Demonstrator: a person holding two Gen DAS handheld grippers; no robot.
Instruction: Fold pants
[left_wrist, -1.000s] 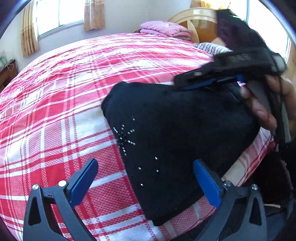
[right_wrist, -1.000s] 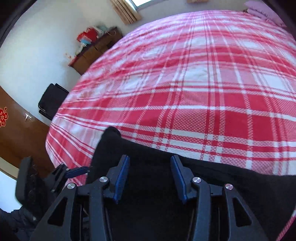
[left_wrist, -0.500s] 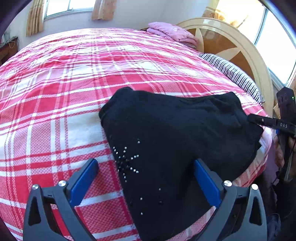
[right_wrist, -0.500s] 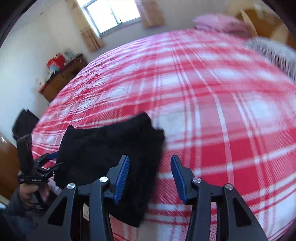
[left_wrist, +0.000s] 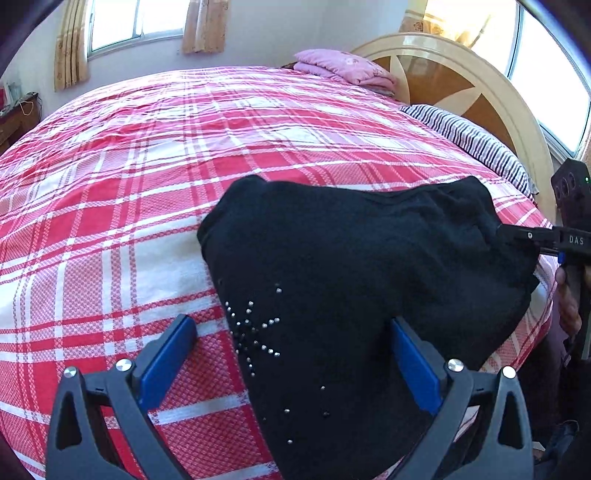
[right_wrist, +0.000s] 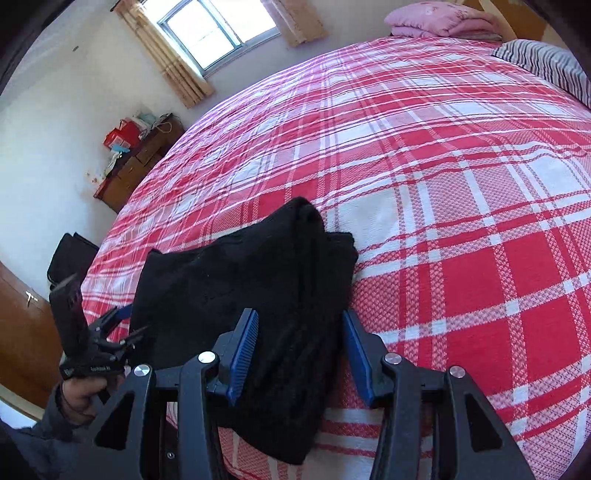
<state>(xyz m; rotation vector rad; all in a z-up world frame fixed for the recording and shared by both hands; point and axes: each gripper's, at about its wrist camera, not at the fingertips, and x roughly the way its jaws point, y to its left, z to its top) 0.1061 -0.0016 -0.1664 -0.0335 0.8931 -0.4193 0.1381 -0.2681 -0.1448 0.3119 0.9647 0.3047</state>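
Note:
Black pants (left_wrist: 351, 266), folded into a compact bundle with small silver studs, lie on the near edge of the red plaid bed (left_wrist: 147, 166). My left gripper (left_wrist: 291, 347) hovers open and wide over their studded end, one pad over the cover, the other over the cloth. In the right wrist view the pants (right_wrist: 240, 280) run from left to centre. My right gripper (right_wrist: 301, 350) stands half open over their right end, with cloth between the pads but no squeeze. From the left wrist view the right gripper (left_wrist: 502, 230) meets the pants' far right edge. The left gripper (right_wrist: 129, 323) shows at lower left, in a person's hand.
A folded pink blanket (left_wrist: 343, 70) and a striped pillow (left_wrist: 469, 140) lie by the wooden headboard (left_wrist: 461, 74). A cluttered wooden dresser (right_wrist: 136, 162) stands by the wall and a black bag (right_wrist: 70, 254) sits on the floor. The bed edge runs close under both grippers.
My right gripper swung from above the middle of the pants out to their right end, its jaws at the same width. The left gripper stayed nearly in place and open.

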